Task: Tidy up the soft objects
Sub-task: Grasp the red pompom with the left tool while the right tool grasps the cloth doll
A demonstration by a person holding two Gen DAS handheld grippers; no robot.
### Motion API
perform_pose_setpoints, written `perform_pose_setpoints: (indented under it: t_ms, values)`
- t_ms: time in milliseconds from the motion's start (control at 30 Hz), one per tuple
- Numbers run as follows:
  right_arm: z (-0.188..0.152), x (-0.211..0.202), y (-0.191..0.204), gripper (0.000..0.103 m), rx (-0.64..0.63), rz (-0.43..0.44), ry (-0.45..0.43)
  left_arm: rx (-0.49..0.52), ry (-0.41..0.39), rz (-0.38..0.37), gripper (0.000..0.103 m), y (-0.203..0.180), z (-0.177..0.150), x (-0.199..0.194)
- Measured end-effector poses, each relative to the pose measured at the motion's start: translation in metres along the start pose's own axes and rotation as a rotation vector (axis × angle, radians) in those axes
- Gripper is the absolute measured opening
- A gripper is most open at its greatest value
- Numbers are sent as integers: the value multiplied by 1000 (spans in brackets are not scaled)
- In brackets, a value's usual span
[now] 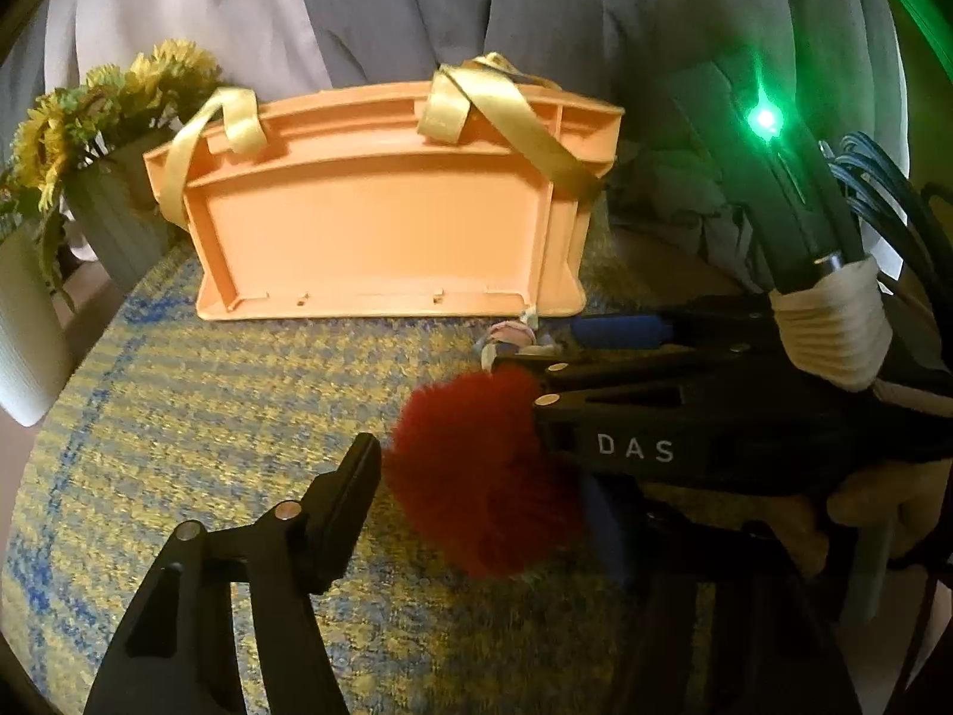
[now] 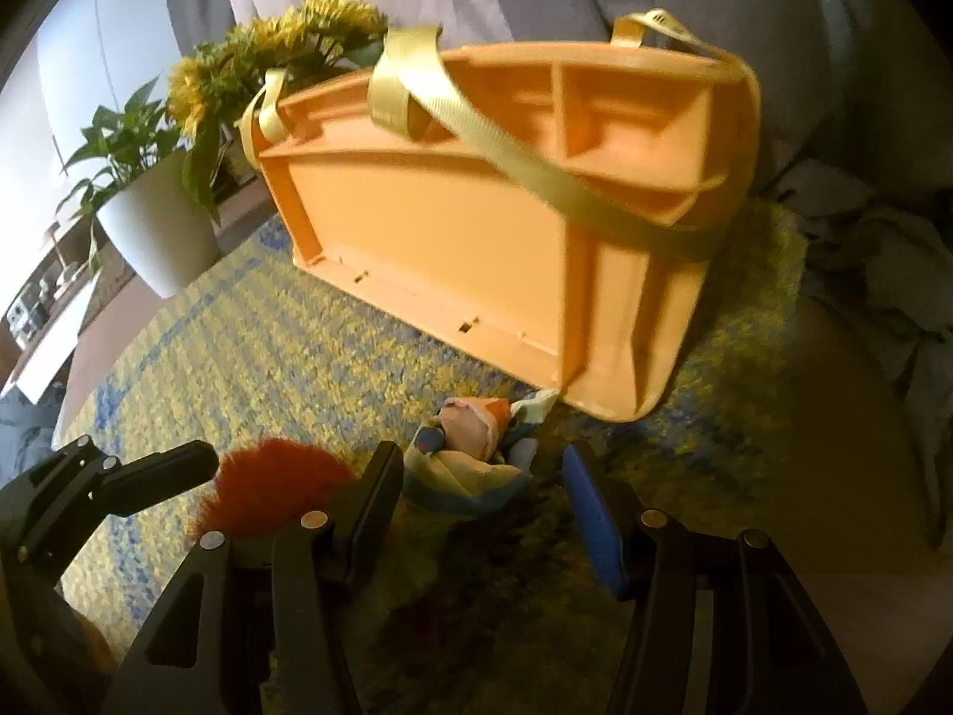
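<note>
Right gripper [image 2: 476, 488] is wide open, holding nothing, jaws spread either side of the cloth bundle [image 2: 470, 447], black finger [image 2: 369, 512] on one side and blue-padded finger [image 2: 595, 518] on the other; looks lined up to close on it, a guess. Left gripper [image 1: 470, 465]: only one finger [image 1: 339, 506] shows clearly, the other side is hidden behind the right tool body, so cannot tell how open it is. The red pompom [image 1: 476, 471] sits right at that finger's tip, touching or nearly; grip not confirmed. Both soft things lie on the yellow-blue woven mat [image 1: 178, 417] just in front of the orange tote [image 1: 381, 226], bundle nearly touching its near corner. The tote lies on its side, opening toward the grippers, yellow straps [image 1: 512, 119] draped across it, probably so items can be pushed in. Sunflowers [image 1: 119, 95] and white pot [image 2: 161, 226] stand behind the tote's far end.
</note>
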State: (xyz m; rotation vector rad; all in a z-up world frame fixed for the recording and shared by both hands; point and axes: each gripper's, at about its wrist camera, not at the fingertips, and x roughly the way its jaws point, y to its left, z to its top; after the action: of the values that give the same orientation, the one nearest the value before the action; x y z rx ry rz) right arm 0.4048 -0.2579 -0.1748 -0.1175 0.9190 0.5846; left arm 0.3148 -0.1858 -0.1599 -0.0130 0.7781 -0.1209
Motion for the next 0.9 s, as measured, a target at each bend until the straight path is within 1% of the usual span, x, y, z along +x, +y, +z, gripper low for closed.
perform_pose_setpoints:
  t_ms: [200, 267, 333, 400, 533, 600, 733, 900]
  values:
    - [3, 8, 2, 56, 5, 25, 14, -38, 30, -38, 55, 6, -1, 12]
    - [3, 12, 2, 56, 8, 36, 21, -48, 39, -42, 54, 8, -1, 17]
    - [3, 16, 2, 53, 14, 45, 30, -52, 41, -48, 53, 9, -1, 19]
    - [4, 19, 2, 50, 20, 54, 34, -50, 44, -56, 48, 9, -1, 22]
    - [5, 22, 4, 48, 14, 51, 26, -36, 49, -67, 42, 7, -1, 29]
    - [4, 22, 3, 46, 12, 50, 23, -31, 58, -67, 39, 5, 0, 31]
    - [3, 19, 2, 43, 29, 46, 9, -21, 54, -62, 38, 1, 0, 32]
    - [-1, 4, -4, 43, 68, 7, -29, -1, 50, -56, 36, 0, -2, 22]
